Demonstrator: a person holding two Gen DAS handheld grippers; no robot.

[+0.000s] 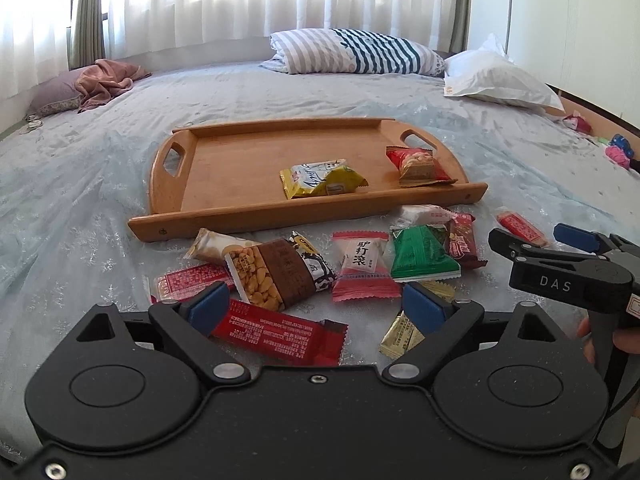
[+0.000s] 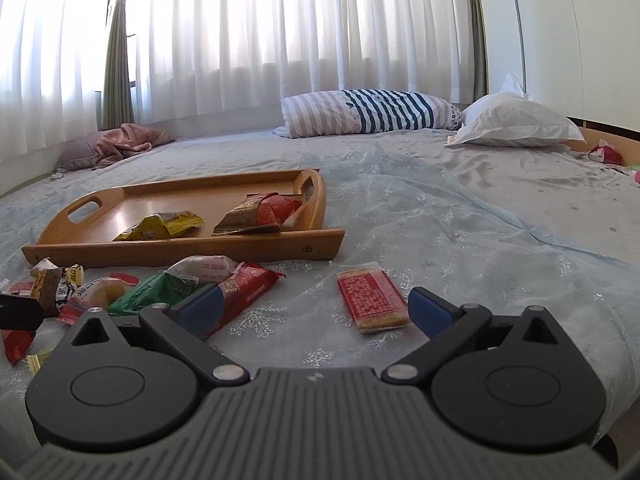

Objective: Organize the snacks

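Both tools gape empty over the bed, the right tool bracketing the red wafer pack just ahead, the left tool over the pile, presumably tray-bound.

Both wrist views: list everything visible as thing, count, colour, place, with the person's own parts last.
wooden tray: one, light brown, on the bed.
yellow snack packet: one, inside the tray, centre.
red peanut snack packet: one, inside the tray, right end.
loose snack packets: about ten, red, green, pink, brown, gold, piled on the bed before the tray.
red flat snack bar: one, apart, right of the pile.
striped pillow: one, blue-white, far side.
white pillow: one, far right.
pink cloth: one, far left.
curtains: white, behind the bed.
left gripper: open, over the pile.
right gripper: open, near the flat bar.
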